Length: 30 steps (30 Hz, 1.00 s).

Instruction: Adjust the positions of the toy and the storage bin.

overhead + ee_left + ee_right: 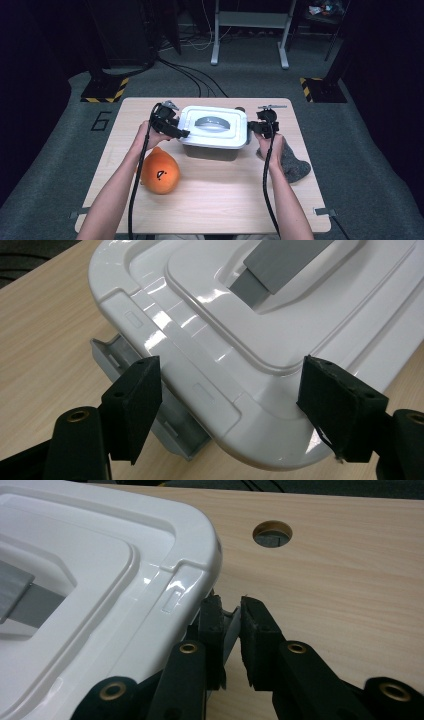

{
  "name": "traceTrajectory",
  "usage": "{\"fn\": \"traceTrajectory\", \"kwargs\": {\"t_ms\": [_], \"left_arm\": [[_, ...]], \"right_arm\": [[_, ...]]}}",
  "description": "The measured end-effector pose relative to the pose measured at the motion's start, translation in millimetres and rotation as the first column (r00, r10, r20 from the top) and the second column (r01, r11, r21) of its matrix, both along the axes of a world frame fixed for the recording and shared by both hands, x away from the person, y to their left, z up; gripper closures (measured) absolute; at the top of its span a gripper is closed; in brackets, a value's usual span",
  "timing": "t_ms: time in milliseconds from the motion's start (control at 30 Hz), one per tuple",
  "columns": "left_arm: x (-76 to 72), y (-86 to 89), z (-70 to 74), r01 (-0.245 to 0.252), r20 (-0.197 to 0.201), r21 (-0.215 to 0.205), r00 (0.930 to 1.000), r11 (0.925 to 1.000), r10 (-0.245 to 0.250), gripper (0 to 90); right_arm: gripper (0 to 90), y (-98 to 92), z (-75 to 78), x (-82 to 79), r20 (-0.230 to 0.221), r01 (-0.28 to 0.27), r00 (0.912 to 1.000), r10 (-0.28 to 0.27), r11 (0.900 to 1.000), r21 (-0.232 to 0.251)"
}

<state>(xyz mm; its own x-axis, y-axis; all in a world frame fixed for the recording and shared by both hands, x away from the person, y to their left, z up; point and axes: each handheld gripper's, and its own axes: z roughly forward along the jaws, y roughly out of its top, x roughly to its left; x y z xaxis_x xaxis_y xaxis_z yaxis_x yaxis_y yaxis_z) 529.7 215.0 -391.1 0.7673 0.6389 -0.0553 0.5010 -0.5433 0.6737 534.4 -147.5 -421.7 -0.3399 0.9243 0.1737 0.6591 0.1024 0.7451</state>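
A grey storage box with a white lid (214,125) stands at the back middle of the table. The lid carries a grey handle (285,265). My left gripper (177,132) is at the box's left end, open, its pads (135,405) spread on either side of the lid's edge (210,395) without pressing it. Below that edge a grey latch (150,415) hangs swung outward. At the right end my right gripper (231,610) is shut on the thin grey latch flap (231,627) just under the lid's rim (185,590).
An orange plush toy (160,172) lies on the wooden table (220,200) near my left forearm. A grey sock-like cloth (294,162) lies by my right hand. A round cable hole (272,533) sits in the tabletop beyond the box's right end.
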Motion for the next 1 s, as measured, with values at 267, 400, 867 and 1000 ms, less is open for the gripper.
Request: {"fn": "traceTrajectory", "kwargs": {"t_ms": [267,400,867,1000], "left_arm": [[-4.3,4.1,1.3,0.008,0.001,-0.008,1.0,0.9999,-0.008,22.9],[-9.2,4.9,3.3,0.02,0.01,-0.011,0.9998,0.9998,-0.019,21.1],[-20.6,3.4,1.2,0.046,0.018,0.022,0.9988,0.9987,-0.046,12.3],[-21.7,2.9,-2.0,0.063,0.0,0.036,0.998,0.9973,-0.063,12.1]], "right_arm": [[79.8,-1.1,-0.8,-15.6,0.007,0.026,0.9996,-0.026,1.0,-0.001],[79.7,-0.5,-0.9,-20.5,0.008,0.037,0.9993,-0.037,0.999,0.003],[74.7,-5.6,-2.3,-13.3,0.036,0.009,0.9993,-0.009,1.0,0.004],[78.0,-4.3,-3.0,-8.1,0.027,0.016,0.9995,-0.016,1.0,-0.002]]}}
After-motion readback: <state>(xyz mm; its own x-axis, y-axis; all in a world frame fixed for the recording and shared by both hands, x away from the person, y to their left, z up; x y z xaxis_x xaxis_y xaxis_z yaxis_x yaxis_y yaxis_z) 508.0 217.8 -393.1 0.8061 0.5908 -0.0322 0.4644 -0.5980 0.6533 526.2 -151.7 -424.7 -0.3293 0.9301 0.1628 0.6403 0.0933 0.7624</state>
